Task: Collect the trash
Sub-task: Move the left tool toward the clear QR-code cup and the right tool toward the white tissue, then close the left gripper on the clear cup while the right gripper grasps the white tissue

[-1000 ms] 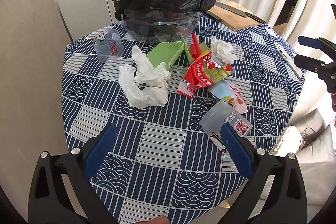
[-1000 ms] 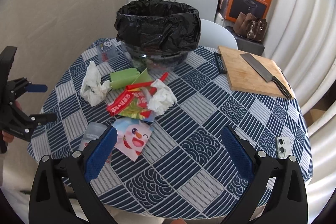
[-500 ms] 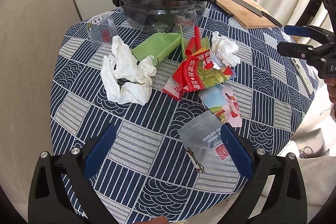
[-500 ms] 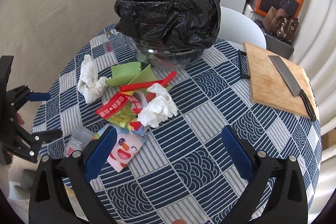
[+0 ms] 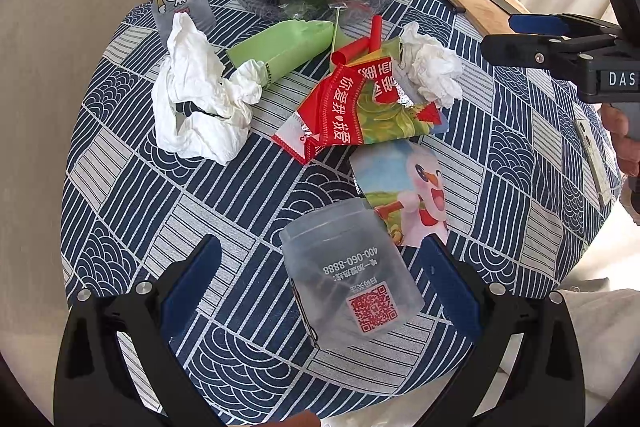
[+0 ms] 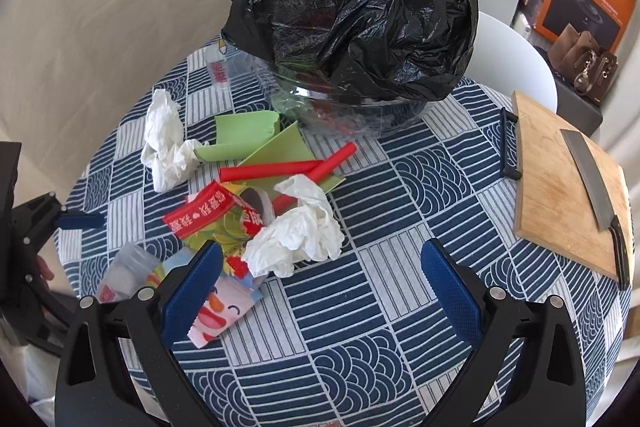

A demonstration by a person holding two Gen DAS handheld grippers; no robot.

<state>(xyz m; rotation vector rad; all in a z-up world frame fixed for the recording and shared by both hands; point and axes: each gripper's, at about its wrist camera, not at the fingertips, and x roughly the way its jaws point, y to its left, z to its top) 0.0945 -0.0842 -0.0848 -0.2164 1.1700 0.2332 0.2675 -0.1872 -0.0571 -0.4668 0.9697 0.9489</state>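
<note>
Both of your grippers are closing in on the table since a second ago, and the clear plastic cup (image 5: 352,275) is now lying on its side between the spread pads of your left gripper (image 5: 320,287), near the table's front edge, not yet touched. You are holding the left gripper's jaws wide apart and empty; your right gripper (image 6: 320,287) is likewise standing open with nothing in it, hovering above the crumpled white tissue (image 6: 298,231) in the middle of the tablecloth (image 6: 420,187). The cup is looking thin, light and springy, so it is likely to buckle or skid on the cloth; judging from here, you are best taking it across its body near the rim, squeezing gently. Its open end is overlapping the cartoon wrapper (image 5: 412,187), which is flat, limp and slippery and may be dragged along. Beyond that, the red snack packet (image 5: 352,107) is lying crinkled toward the centre, with a second tissue wad (image 5: 196,99) nearer the left edge, a green paper box (image 5: 280,47) and a red straw (image 5: 374,33) behind them. All of it is light stuff, soft or flimsy. The bin with the black bag (image 6: 352,23) is waiting at the far edge, and the cutting board (image 6: 560,179) with its knife (image 6: 592,179) is sitting well apart along the right edge.
</note>
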